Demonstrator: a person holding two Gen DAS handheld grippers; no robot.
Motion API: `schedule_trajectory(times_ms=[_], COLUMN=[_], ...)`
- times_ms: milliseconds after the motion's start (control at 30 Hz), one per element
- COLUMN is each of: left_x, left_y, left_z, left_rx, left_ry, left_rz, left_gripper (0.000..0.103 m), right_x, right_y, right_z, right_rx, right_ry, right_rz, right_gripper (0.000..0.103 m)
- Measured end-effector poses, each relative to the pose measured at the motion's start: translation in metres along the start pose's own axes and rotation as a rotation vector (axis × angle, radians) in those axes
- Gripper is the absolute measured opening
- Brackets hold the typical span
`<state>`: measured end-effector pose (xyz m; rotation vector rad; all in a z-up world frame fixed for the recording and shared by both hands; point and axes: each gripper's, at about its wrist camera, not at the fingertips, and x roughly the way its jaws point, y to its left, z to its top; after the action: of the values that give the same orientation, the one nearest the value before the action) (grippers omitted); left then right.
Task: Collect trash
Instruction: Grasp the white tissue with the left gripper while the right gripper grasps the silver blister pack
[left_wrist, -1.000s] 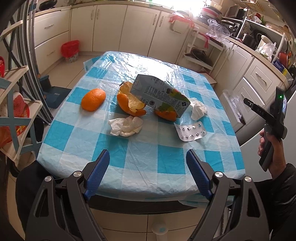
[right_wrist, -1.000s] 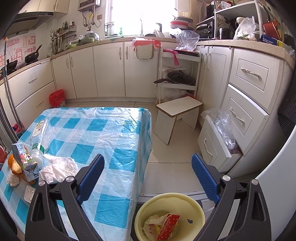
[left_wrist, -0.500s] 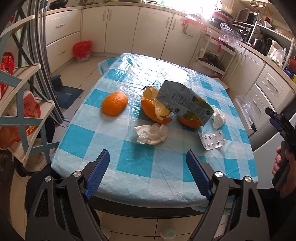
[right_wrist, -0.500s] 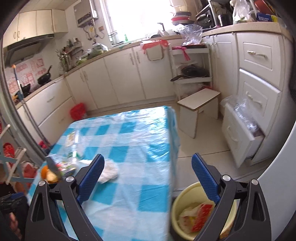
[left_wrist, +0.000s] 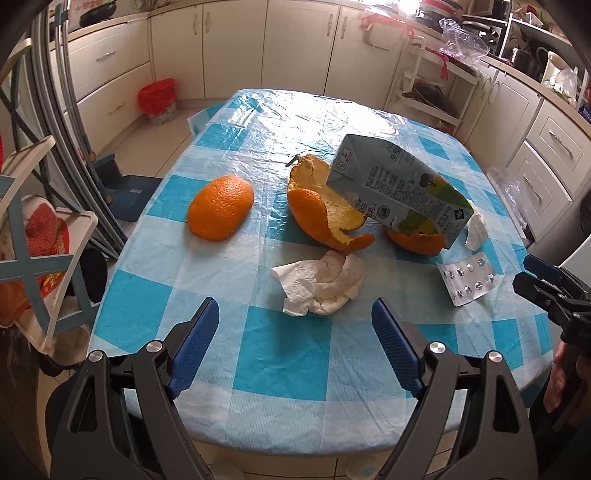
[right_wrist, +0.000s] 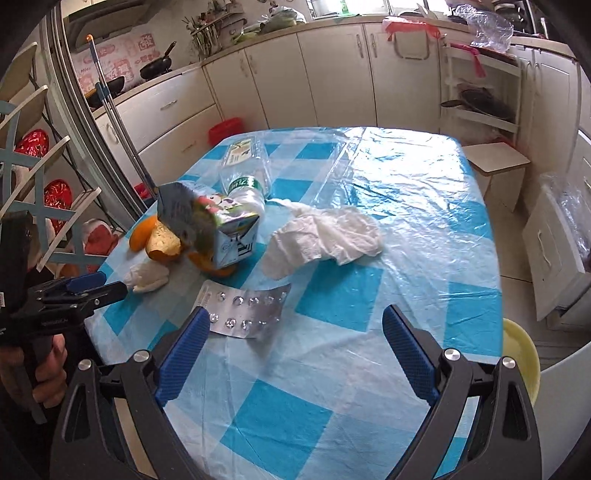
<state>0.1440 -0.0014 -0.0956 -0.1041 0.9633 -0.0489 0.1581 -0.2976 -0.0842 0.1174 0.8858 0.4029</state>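
We see the table (left_wrist: 258, 369) under its blue-and-white checked cloth, and we place everything by the juice carton (left_wrist: 399, 192) lying tilted near its middle. Our left gripper (left_wrist: 295, 325) hangs over the near edge with its blue fingers (left_wrist: 195, 343) spread wide, holding and touching nothing. Our right gripper (right_wrist: 295, 339) is likewise wide apart and empty; its left fingertip (right_wrist: 184, 347) overlaps the corner of the blister pack (right_wrist: 245, 310) in view, though we cannot tell whether they touch.

Compared with a second ago, the right gripper has swung from the yellow bin (right_wrist: 521, 354) and floor to face the table, and the left has closed in on the trash.

The carton rests on orange peels: a large curled peel (left_wrist: 325, 214) left of it and another piece (left_wrist: 417, 240) beneath its low end. A further peel half (left_wrist: 221, 212) lies well left of the carton. A crumpled tissue (left_wrist: 325, 284) sits in front of the carton, between it and the left gripper. The blister pack lies right and in front of the carton, and a small white wad (left_wrist: 476, 229) touches the carton's right end. Behind the carton lie a clear plastic bottle (right_wrist: 243, 173) and a large crumpled napkin (right_wrist: 325, 236). The yellow bin sits on the floor beyond the table edge, well apart from the carton.
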Motion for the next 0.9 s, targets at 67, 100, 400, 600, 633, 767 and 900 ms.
schedule_trajectory(times_ms=[67,100,400,600,633,767,900], left_x=[0.007,0.009,0.022,0.028,0.027,0.017,0.003], left_y=[-0.003,-0.005,-0.014,-0.022,-0.022,-0.02,-0.018], left_z=[0.003,0.005,0.012,0.01,0.009,0.007,0.005], left_rx=[0.011,0.018,0.049,0.076,0.08,0.061,0.045], left_ry=[0.004,0.005,-0.009,0.006,0.008,-0.005,-0.011], left_rz=[-0.002,-0.003,0.016,0.015,0.01,-0.02,-0.06], left_gripper=[0.081,0.081,0.08,0.041,0.033,0.021,0.017], right_x=[0.008,0.013,0.036,0.041,0.041,0.035,0.028], right_y=[0.003,0.006,0.016,0.027,0.027,0.028,0.027], right_z=[0.001,0.001,0.001,0.003,0.003,0.003,0.003], right_rx=[0.006,0.004,-0.02,-0.064,-0.066,-0.078,-0.085], right_ry=[0.015,0.023,0.066,0.066,0.071,0.054,0.035], right_rz=[0.015,0.018,0.021,0.034,0.039,0.055,0.062], right_gripper=[0.089,0.088,0.073,0.032,0.017,0.012,0.01])
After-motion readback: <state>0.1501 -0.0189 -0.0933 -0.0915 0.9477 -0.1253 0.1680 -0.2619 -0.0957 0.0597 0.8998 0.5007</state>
